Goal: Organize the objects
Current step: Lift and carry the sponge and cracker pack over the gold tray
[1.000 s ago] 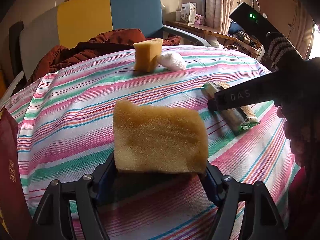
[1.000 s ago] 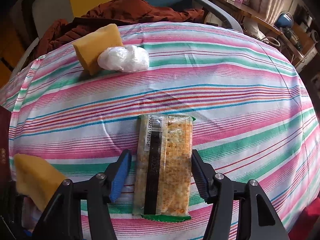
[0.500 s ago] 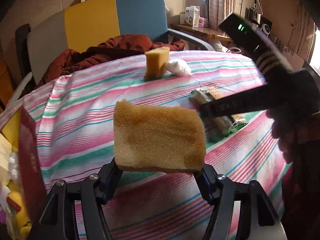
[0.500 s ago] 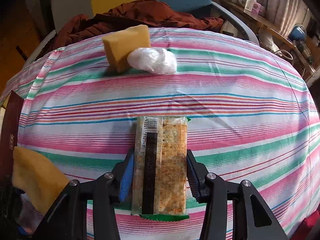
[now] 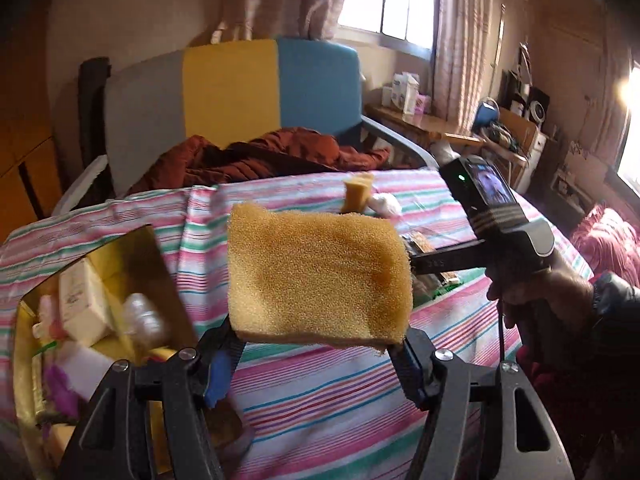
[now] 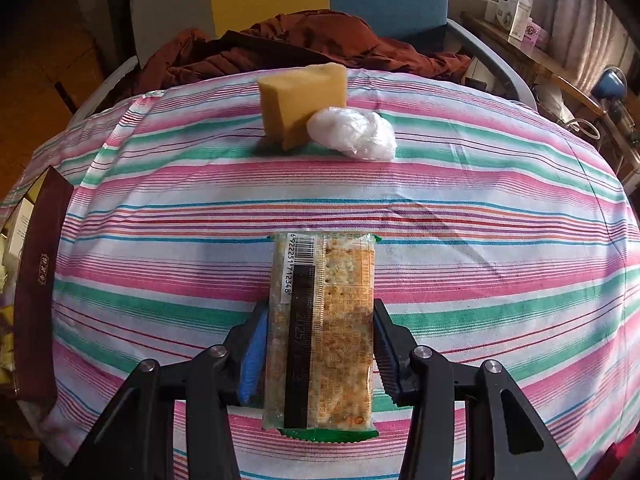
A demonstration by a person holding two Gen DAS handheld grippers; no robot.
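My left gripper (image 5: 316,354) is shut on a yellow-brown sponge (image 5: 316,276) and holds it in the air above the striped tablecloth, next to an open gold-lined box (image 5: 132,252) at the left. My right gripper (image 6: 318,354) is shut on a clear cracker packet (image 6: 322,320) that lies lengthwise on the cloth; its body also shows in the left wrist view (image 5: 496,216). A second sponge (image 6: 302,102) and a white plastic wad (image 6: 352,132) sit together at the far side of the table.
The box holds several items, among them a cream carton (image 5: 78,300). Its dark red lid (image 6: 36,280) stands at the table's left edge. A chair with a rust-brown jacket (image 6: 304,44) is behind the table. A cluttered sideboard (image 5: 420,116) is at back right.
My left gripper has lifted the sponge and swung left, bringing the open box into view. My right gripper's jaws have closed in from either side onto the cracker packet.
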